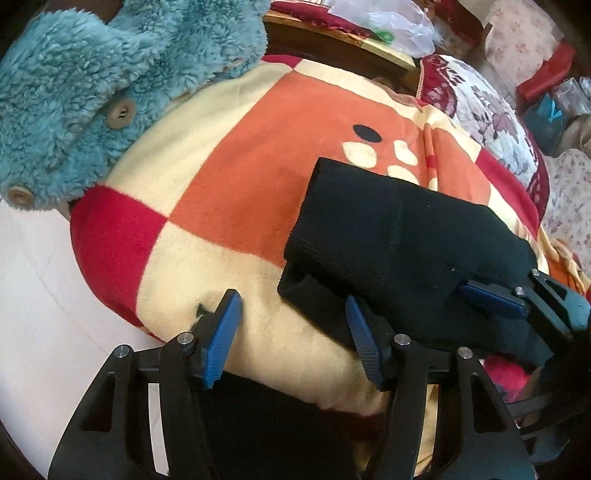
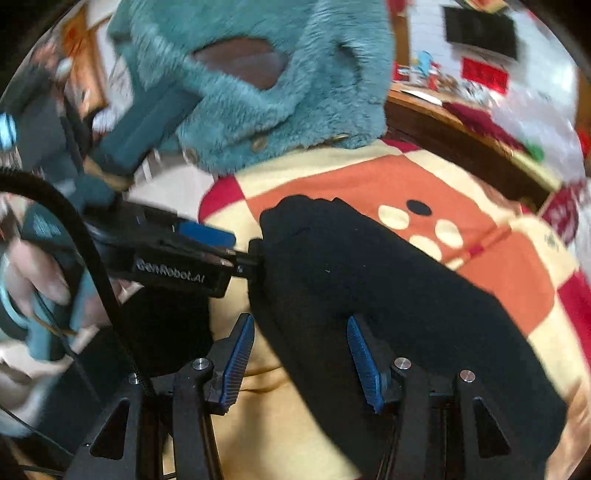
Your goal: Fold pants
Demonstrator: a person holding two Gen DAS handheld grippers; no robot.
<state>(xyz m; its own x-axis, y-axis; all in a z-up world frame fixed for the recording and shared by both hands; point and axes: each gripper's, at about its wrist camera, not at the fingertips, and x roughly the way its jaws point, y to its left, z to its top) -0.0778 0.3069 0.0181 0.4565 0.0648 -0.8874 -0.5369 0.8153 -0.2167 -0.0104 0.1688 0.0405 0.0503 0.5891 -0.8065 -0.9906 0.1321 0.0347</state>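
The black pants (image 1: 391,229) lie folded into a thick bundle on a checked orange, yellow and red blanket (image 1: 258,147). My left gripper (image 1: 291,332) is open at the bundle's near left corner; its right finger rests against the fabric and its left finger is over bare blanket. A blue pad (image 1: 491,297) of my right gripper lies on the pants at the right. In the right wrist view my right gripper (image 2: 301,354) stands open around the edge of the pants (image 2: 388,295), its pads not pressing. My left gripper (image 2: 243,251) touches the bundle's left edge, held by a hand (image 2: 40,280).
A teal fleece coat (image 1: 92,74) with buttons covers the blanket's far left (image 2: 277,92). A wooden bed frame (image 1: 332,48) runs behind, with a plastic bag (image 1: 388,26) on it. A floral quilt (image 1: 487,110) lies to the right. A pale surface (image 1: 33,295) borders the left.
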